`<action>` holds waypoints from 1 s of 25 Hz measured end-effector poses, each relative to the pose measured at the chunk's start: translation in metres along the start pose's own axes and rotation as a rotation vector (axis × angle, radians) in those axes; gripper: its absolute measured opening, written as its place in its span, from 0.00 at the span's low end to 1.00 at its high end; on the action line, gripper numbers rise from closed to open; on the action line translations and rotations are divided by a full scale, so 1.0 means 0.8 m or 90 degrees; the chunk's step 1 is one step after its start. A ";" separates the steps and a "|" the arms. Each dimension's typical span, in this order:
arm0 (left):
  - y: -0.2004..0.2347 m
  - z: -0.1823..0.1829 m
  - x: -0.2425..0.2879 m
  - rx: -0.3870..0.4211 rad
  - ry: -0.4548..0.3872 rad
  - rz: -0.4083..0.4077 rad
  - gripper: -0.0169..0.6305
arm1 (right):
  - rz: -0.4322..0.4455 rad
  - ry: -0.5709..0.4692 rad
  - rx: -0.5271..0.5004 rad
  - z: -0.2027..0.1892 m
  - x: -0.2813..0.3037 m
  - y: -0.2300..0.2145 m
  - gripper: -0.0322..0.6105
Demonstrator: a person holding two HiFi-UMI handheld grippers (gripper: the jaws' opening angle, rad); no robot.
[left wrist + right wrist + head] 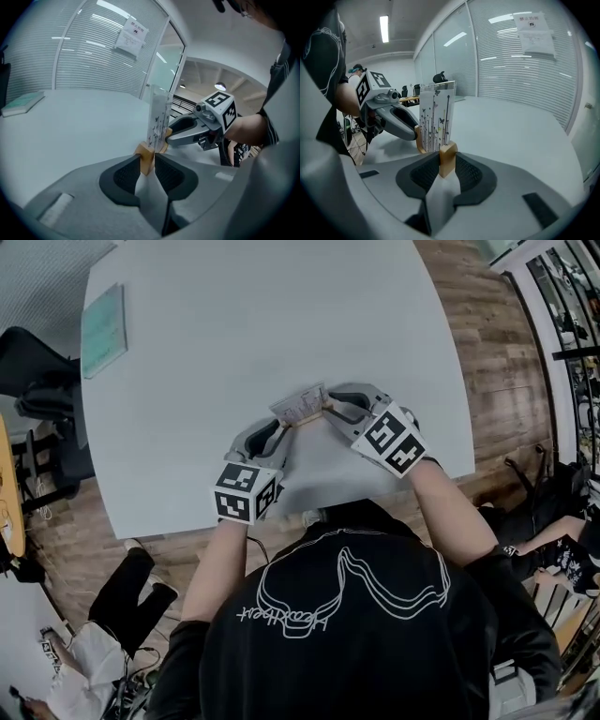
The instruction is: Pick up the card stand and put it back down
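Note:
The card stand [300, 407] is a clear upright holder with a printed card [436, 115] set in a long wooden base. It is near the front of the white table [234, 315]. My left gripper [284, 425] is shut on one end of the base [146, 157], with both pads against the wood. My right gripper [328, 409] is shut on the opposite end [447, 157]. Each gripper view shows the other gripper beyond the card, facing it. Whether the base rests on the table or hangs just above it I cannot tell.
A pale green book [101, 329] lies at the table's far left edge. A dark chair [37, 381] stands left of the table. A person [103, 634] sits on the wooden floor at the lower left. A glass wall with blinds [93, 51] is behind the table.

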State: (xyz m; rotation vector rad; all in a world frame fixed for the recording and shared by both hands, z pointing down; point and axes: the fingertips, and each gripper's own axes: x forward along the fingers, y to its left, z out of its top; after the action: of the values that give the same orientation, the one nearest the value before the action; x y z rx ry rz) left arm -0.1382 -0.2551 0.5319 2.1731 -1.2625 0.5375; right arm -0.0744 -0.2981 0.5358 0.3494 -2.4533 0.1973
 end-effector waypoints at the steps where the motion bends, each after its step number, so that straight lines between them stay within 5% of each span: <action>1: 0.001 -0.001 0.000 0.005 0.001 0.001 0.18 | -0.005 -0.002 0.004 0.000 0.001 0.001 0.23; 13: 0.003 0.006 -0.004 0.000 -0.007 0.025 0.17 | -0.056 -0.008 0.021 0.007 -0.003 0.000 0.21; 25: -0.024 0.016 -0.059 -0.066 -0.036 0.026 0.16 | -0.067 -0.033 0.083 0.031 -0.047 0.047 0.21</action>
State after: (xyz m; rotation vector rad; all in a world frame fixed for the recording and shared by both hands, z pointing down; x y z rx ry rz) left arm -0.1428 -0.2248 0.4891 2.0934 -1.3374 0.4202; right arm -0.0719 -0.2608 0.4910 0.5444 -2.4706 0.3084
